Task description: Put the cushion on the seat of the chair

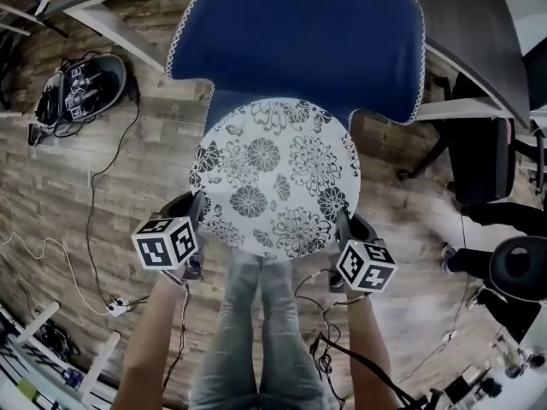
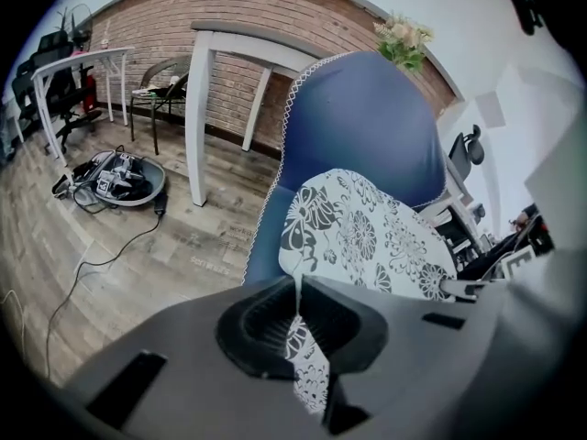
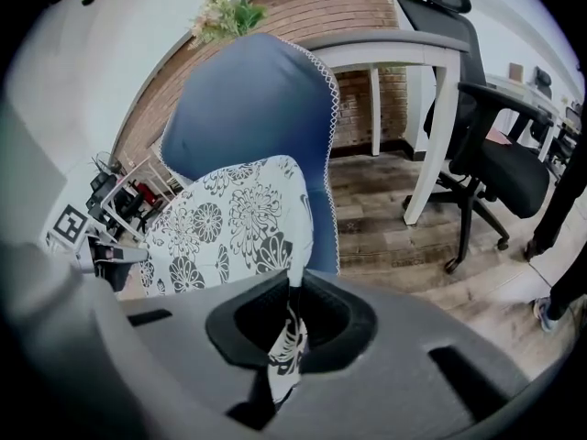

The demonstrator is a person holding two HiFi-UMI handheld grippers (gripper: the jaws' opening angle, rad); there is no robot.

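Note:
A round white cushion (image 1: 275,178) with a dark flower print hangs in the air in front of the blue chair (image 1: 299,32), held flat between both grippers. My left gripper (image 1: 198,216) is shut on the cushion's left edge, and the cushion (image 2: 367,236) runs back between its jaws. My right gripper (image 1: 344,227) is shut on the right edge, with the cushion (image 3: 229,223) pinched the same way. The chair's blue back (image 2: 367,117) rises behind the cushion, and the chair back (image 3: 248,108) also fills the right gripper view. The seat is mostly hidden under the cushion.
A white table (image 1: 479,24) stands behind the chair. A black office chair (image 3: 491,154) is to the right, with a person's legs (image 1: 479,259) near it. A round tray of gear (image 1: 81,88) and cables (image 1: 94,229) lie on the wooden floor at left.

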